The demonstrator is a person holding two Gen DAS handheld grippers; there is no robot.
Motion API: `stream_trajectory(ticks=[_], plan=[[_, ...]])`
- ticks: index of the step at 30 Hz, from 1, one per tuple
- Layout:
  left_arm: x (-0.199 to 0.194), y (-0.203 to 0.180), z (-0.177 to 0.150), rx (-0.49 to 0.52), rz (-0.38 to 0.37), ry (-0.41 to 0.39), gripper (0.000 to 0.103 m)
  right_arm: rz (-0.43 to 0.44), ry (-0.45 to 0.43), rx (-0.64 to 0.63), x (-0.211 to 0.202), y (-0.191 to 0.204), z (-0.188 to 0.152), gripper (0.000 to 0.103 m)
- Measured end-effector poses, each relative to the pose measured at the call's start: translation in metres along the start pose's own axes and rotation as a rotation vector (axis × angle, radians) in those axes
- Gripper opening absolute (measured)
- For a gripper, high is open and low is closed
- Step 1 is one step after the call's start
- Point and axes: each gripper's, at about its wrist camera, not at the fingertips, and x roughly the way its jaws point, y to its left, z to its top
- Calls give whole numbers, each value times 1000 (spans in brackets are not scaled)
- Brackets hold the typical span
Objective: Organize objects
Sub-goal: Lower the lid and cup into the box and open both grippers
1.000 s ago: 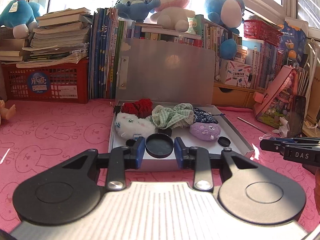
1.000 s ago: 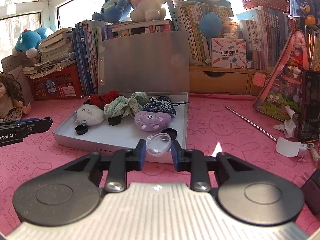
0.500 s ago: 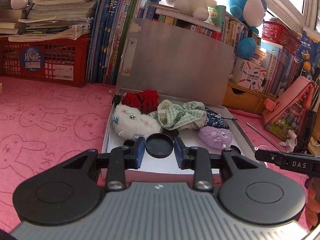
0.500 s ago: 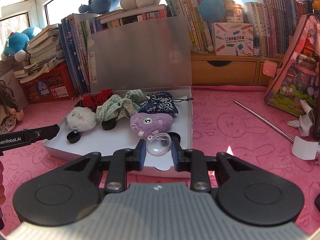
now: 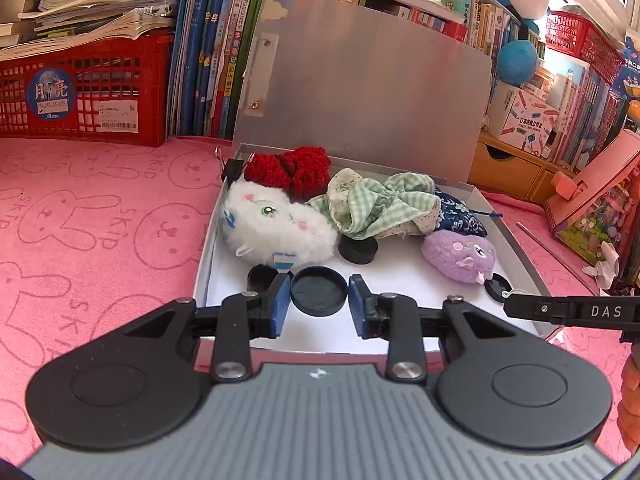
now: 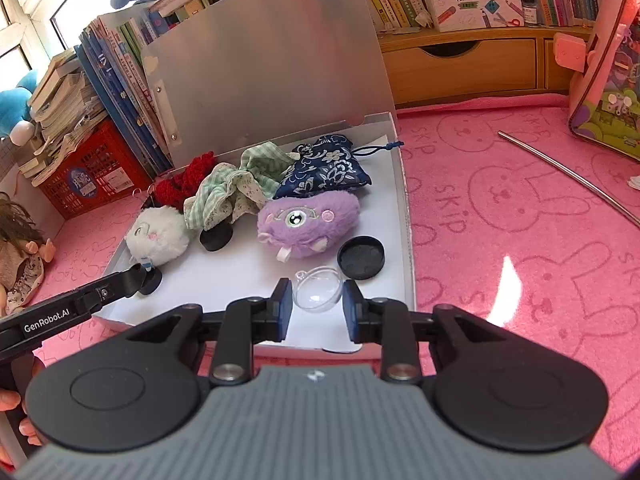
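My left gripper is shut on a black round lid, held over the near edge of the white box. My right gripper is shut on a clear plastic half-dome above the same box's floor, near its front right corner. Inside lie a white plush, a red knit piece, a green checked cloth, a blue floral pouch, a purple plush and loose black caps. The box's silver lid stands upright behind.
The box sits on a pink rabbit-print mat. Behind it are a red crate, rows of books and a wooden drawer unit. A metal rod and a pink house-shaped case are to the right, a doll to the left.
Both grippers have moved forward and down toward the box, which now looks larger and closer. The black lid and the clear half-dome stay clamped in them.
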Motion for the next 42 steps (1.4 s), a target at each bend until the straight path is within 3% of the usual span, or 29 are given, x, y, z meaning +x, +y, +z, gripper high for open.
stream_trajectory(ticks=[18, 19, 21, 22, 28, 42], plan=[[12, 0, -4, 71, 86, 16, 38, -85, -12, -57, 12, 4, -4, 35], [12, -1, -4, 75, 90, 15, 40, -86, -17, -58, 11, 4, -4, 36], [10, -2, -4, 85, 94, 8, 52, -83, -22, -59, 10, 5, -5, 53], [9, -3, -4, 90, 95, 2, 58, -80, -25, -58, 9, 5, -5, 54], [1, -8, -3, 108, 102, -20, 71, -73, -42, -65, 3, 8, -4, 60], [-42, -20, -8, 149, 27, -59, 81, -45, -97, -143, -34, 22, -12, 68]])
